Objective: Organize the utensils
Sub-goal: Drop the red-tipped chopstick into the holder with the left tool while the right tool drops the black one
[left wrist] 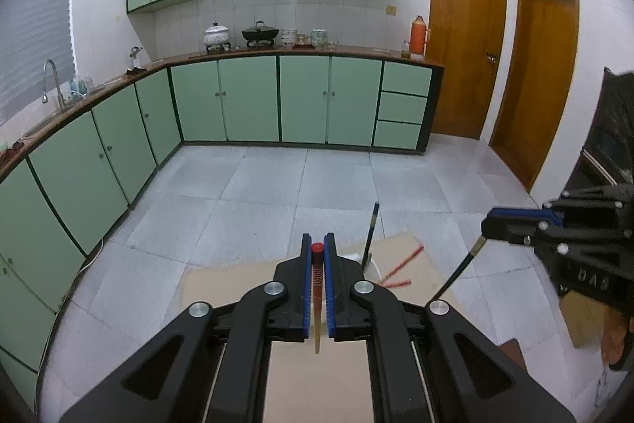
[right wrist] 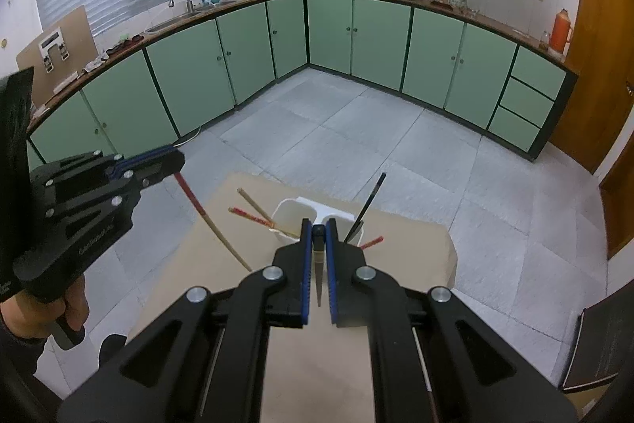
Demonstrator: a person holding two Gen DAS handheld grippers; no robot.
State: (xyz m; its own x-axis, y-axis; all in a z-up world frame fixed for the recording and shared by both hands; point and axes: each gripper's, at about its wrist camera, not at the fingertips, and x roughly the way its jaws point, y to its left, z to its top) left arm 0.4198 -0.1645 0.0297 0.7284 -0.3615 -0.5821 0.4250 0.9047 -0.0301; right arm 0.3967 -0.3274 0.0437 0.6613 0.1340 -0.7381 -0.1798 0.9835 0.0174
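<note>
A kitchen with green cabinets (right wrist: 380, 38) and a grey tiled floor (right wrist: 356, 129) is seen from 2 handheld grippers raised above a tan table (right wrist: 416, 248).

The left gripper (left wrist: 317, 244) is clamped on a red-topped chopstick (left wrist: 317, 296). Its jaws are nearly closed, with only the stick between the blue pads. The red end is gripped at the fingertips, and the pale tapered end hangs down and back toward the camera. In the right wrist view, the same gripper is seen at the left edge, held by a hand (right wrist: 67, 312), and its chopstick slants down toward the table without touching it.

The right gripper (right wrist: 318, 228) is likewise closed almost fully on a dark chopstick (right wrist: 318, 264), gripped at its dark top, with the lighter pointed end hanging toward the camera. In the left wrist view, this stick is seen slanting down from the gripper's tip at the right.

A white holder (right wrist: 301, 213) with 2 compartments stands on the table, just beyond the right gripper. 2 red-patterned chopsticks (right wrist: 253, 215) lean out of its left compartment. 1 black chopstick (right wrist: 366, 209) leans out of its right compartment. A further red stick (right wrist: 372, 242) is seen beside the holder's right wall; whether it lies on the table cannot be told.
</note>
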